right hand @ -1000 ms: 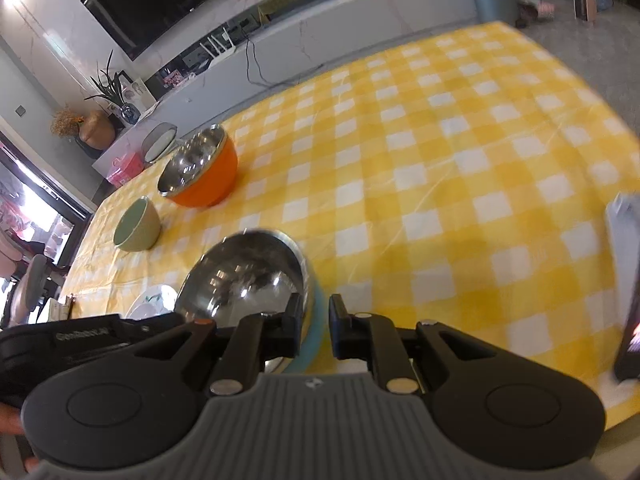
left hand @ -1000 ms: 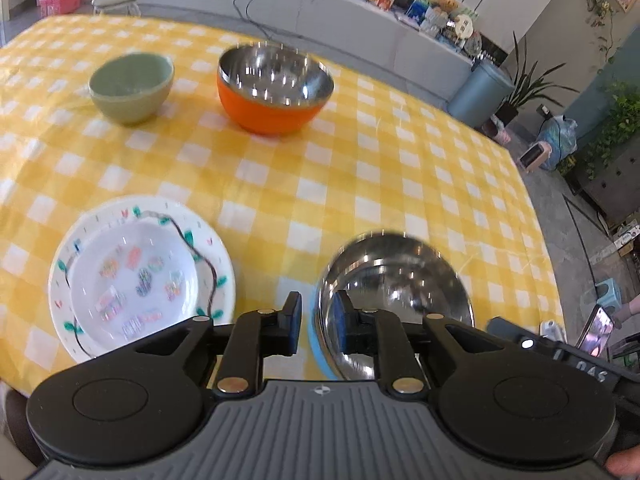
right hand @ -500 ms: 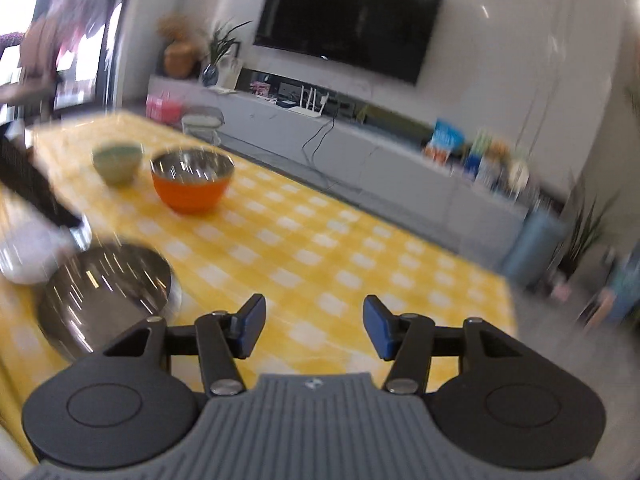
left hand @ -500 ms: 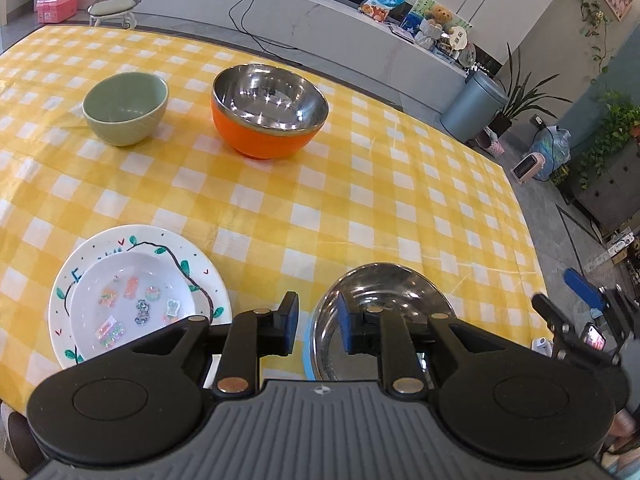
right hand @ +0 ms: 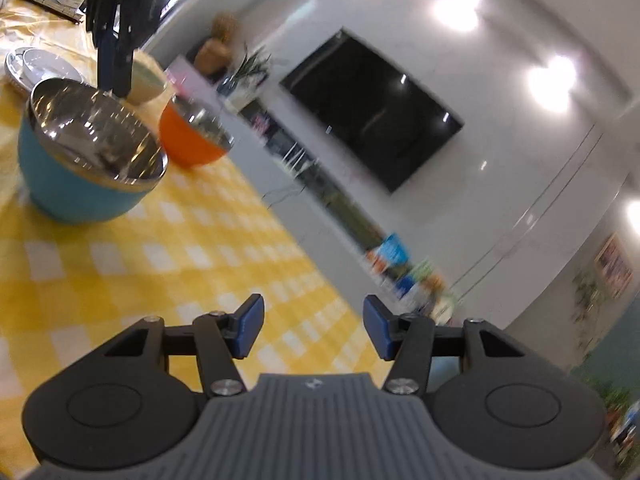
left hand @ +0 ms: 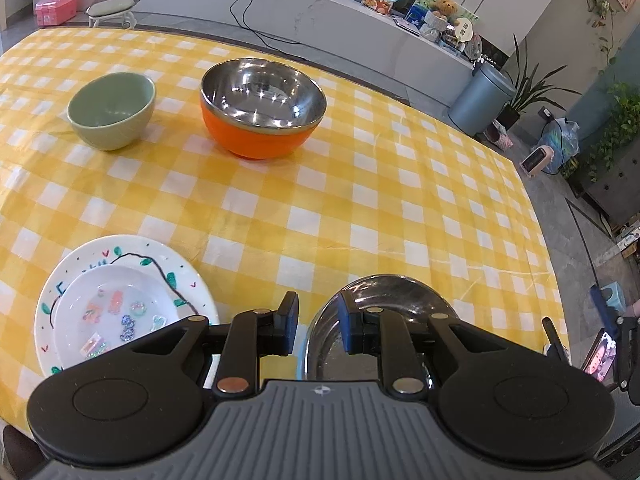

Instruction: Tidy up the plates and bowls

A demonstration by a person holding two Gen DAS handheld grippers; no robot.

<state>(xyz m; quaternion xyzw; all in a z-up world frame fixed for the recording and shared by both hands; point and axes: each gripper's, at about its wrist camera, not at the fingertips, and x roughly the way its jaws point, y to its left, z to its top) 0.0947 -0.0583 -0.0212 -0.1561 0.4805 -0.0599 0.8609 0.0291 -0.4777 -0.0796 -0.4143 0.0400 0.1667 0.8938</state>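
Release is the change: a second ago the right tool (right hand: 311, 329) had its pads pinched at the rim of the blue steel-lined bowl (right hand: 80, 184); now it has swung up and away with jaws spread wide and nothing between them, the bowl left standing on the desk (left hand: 360, 184) at about ten o'clock in its view. The left tool (left hand: 317, 327) has widened its gap slightly and straddles that bowl's near rim, apparently not gripping it. At eleven o'clock sit the orange bowl (left hand: 262, 110) and green bowl (left hand: 112, 110); at nine o'clock, the stacked plates (left hand: 120, 300). The bowl seems freshly placed, with nesting of bowls probably still ahead.
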